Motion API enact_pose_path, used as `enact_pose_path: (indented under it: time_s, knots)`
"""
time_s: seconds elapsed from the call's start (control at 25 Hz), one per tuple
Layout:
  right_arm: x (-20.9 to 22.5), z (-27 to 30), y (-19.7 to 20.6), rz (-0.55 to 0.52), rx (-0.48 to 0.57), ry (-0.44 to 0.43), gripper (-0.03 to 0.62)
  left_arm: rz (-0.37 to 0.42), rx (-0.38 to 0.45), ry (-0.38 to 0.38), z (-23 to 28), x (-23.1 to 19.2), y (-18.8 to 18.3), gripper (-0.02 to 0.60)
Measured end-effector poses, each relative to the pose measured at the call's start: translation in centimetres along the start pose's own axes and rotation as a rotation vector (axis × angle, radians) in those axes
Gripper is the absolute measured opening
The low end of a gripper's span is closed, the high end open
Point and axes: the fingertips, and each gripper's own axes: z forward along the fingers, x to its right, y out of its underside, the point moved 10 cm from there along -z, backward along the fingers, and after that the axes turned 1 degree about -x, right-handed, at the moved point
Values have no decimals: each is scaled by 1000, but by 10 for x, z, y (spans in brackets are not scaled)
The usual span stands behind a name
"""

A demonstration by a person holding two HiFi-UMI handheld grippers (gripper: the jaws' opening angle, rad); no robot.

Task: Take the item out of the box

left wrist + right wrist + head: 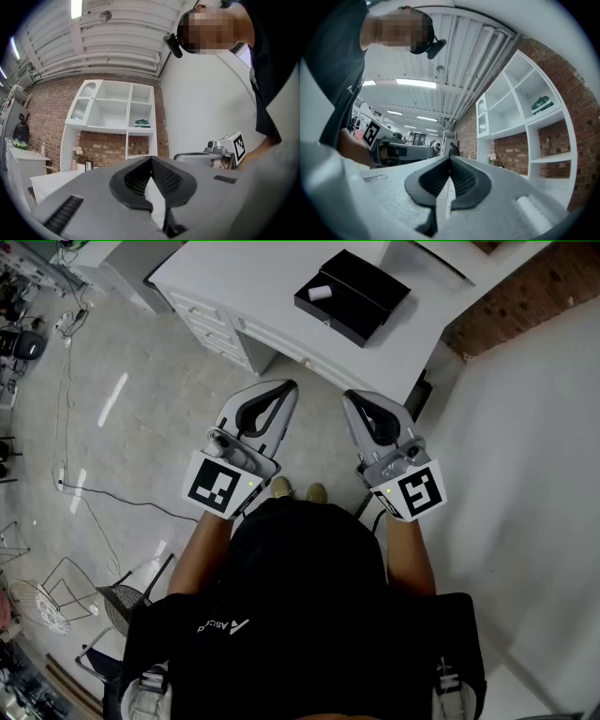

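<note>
An open black box (pixel 352 294) lies on the white table (pixel 262 287) at the top of the head view, with a small white item (pixel 320 292) inside it near its left end. My left gripper (pixel 289 387) and right gripper (pixel 349 397) are held side by side in front of the person's body, well short of the table, both shut and holding nothing. In the left gripper view the jaws (pixel 151 159) meet at their tips. The right gripper view shows its jaws (pixel 450 160) touching too. Neither gripper view shows the box.
The table has white drawers (pixel 217 329) along its front edge. A cable (pixel 103 493) runs over the grey floor at left, and a wire stand (pixel 56 596) sits at lower left. White shelves (pixel 117 108) against a brick wall stand ahead.
</note>
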Motion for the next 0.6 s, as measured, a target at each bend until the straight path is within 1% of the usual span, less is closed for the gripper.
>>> enact_pose_path:
  time_s: [0.28, 0.4, 0.6]
  knots:
    - [1, 5, 0, 12, 10, 7, 2, -15, 20, -11, 1, -6, -1, -2]
    - [0, 9, 0, 19, 12, 14, 2, -11, 4, -9, -3, -10, 0, 0]
    - [-2, 14, 2, 15, 9, 27, 2, -24, 41, -11, -3, -20, 1, -2]
